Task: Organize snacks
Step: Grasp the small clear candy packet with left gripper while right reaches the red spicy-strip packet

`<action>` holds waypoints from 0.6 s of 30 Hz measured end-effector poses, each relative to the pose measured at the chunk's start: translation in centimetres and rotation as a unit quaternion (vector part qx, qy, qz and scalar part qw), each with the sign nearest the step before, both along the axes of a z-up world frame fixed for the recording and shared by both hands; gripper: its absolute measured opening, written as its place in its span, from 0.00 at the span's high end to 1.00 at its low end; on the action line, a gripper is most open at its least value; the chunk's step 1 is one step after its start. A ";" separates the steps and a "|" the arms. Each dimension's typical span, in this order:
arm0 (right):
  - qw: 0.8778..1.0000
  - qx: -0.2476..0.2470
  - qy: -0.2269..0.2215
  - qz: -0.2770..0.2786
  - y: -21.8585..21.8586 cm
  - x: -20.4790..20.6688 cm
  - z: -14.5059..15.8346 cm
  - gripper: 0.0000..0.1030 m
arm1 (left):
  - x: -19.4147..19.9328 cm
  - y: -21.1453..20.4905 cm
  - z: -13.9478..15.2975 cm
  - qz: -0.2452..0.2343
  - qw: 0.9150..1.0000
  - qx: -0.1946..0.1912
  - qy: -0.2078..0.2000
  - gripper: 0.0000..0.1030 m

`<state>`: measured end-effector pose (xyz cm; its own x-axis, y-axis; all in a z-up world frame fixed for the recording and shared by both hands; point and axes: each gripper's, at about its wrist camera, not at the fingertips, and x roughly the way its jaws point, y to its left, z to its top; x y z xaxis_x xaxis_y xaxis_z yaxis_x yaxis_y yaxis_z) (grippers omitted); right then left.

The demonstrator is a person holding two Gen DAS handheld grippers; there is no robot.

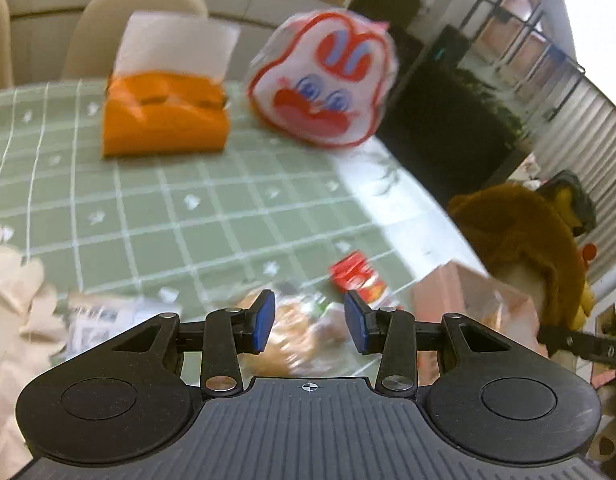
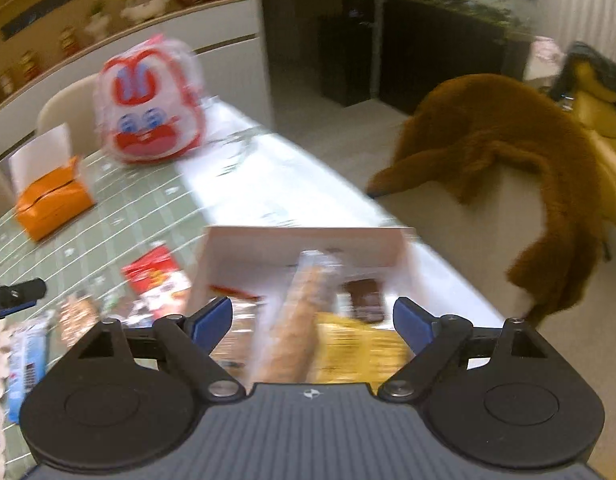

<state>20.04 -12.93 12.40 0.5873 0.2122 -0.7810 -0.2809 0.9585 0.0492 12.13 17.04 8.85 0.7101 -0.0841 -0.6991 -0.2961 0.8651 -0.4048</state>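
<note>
My left gripper (image 1: pixel 309 320) is open above a clear-wrapped brown snack packet (image 1: pixel 300 336) on the green checked tablecloth (image 1: pixel 148 208). A red snack packet (image 1: pixel 357 276) lies just beyond it. My right gripper (image 2: pixel 311 320) is open over a white box (image 2: pixel 308 240) that holds a long brown wrapped snack (image 2: pixel 300 320), a yellow packet (image 2: pixel 355 348) and a dark brown bar (image 2: pixel 365 296). A red packet (image 2: pixel 156 276) and other wrapped snacks (image 2: pixel 76 316) lie left of the box. The left gripper's tip (image 2: pixel 16 294) shows at the left edge.
An orange tissue pack (image 1: pixel 164 120) and a white-and-red rabbit-face bag (image 1: pixel 323 80) stand at the far side of the table. A brown plush toy (image 2: pixel 507 152) sits on a chair to the right. A crumpled white cloth (image 1: pixel 12 300) lies at the left.
</note>
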 end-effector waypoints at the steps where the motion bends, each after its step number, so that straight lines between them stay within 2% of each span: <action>1: 1.000 -0.004 -0.001 0.016 1.6 0.1 -0.1 0.15 | -0.1 0.3 -0.4 0.006 1.000 -0.004 0.010 0.58; 4: 0.998 -0.005 0.010 0.062 5.8 1.0 -0.4 0.14 | -0.2 0.4 -1.3 0.014 1.000 0.008 0.025 0.58; 10: 0.989 0.028 0.106 0.104 12.3 6.0 -2.8 0.14 | -0.2 0.4 -2.7 0.024 0.999 0.002 0.038 0.58; 14: 0.986 -0.001 0.135 0.102 15.5 9.1 -5.7 0.14 | -1.9 -0.1 -3.1 0.017 0.999 -0.002 0.036 0.58; 18: 0.986 -0.044 0.130 0.098 17.8 10.8 -8.4 0.14 | -4.3 -0.1 -3.8 0.018 0.998 -0.040 0.037 0.58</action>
